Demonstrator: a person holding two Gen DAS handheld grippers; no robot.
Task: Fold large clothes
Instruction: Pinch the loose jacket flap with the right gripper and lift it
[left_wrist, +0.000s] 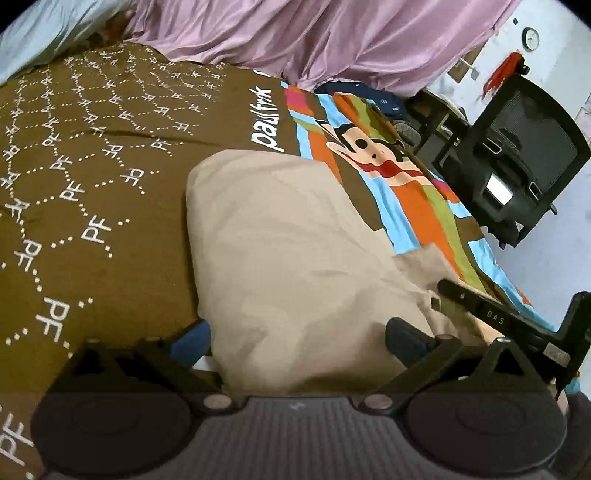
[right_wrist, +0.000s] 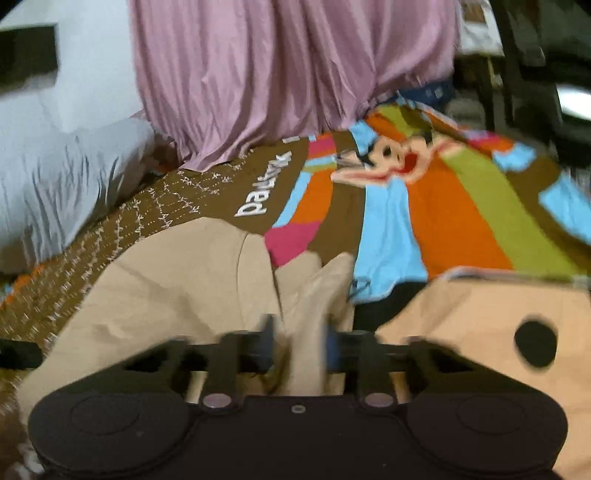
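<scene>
A raised fold of the beige garment, lying on the bedspread, is being pinched by the right gripper, while its near edge is being straddled by the wide-open left gripper, bare bedspread lying open toward ten o'clock.

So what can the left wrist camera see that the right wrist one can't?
Only the left wrist view shows a black mesh office chair, a round wall clock, and the right gripper reaching in from the side over the beige garment.

Only the right wrist view shows that gripper's jaws shut on a bunched fold of the garment, and a grey pillow.

Both share the garment, the brown and striped cartoon bedspread and the pink curtain. The left gripper stands open over the cloth.
</scene>
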